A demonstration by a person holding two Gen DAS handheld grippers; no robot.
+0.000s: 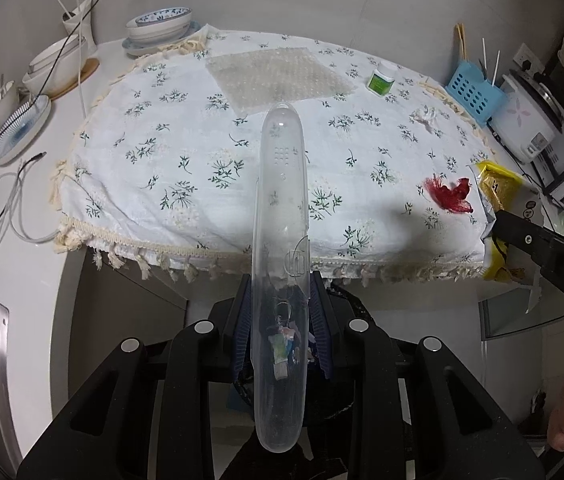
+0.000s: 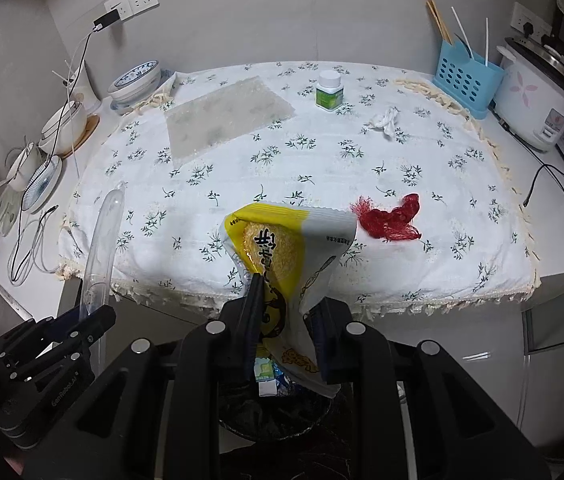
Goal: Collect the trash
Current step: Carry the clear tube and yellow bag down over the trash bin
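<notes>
My left gripper (image 1: 280,312) is shut on a long clear plastic case (image 1: 280,220), held upright in front of the table edge; the case also shows in the right wrist view (image 2: 102,240). My right gripper (image 2: 282,320) is shut on a yellow and white snack wrapper (image 2: 282,244), held over a black-lined trash bin (image 2: 278,408) below the table edge. The wrapper also shows at the right in the left wrist view (image 1: 496,200). On the floral tablecloth lie a red net scrap (image 2: 390,218), a crumpled white tissue (image 2: 386,120), a bubble wrap sheet (image 2: 222,118) and a green-labelled pill bottle (image 2: 329,92).
Stacked bowls (image 2: 136,80) and plates (image 2: 42,188) with cables stand on the left counter. A blue utensil holder (image 2: 466,84) and a white rice cooker (image 2: 534,104) stand at the back right. The bin holds some scraps.
</notes>
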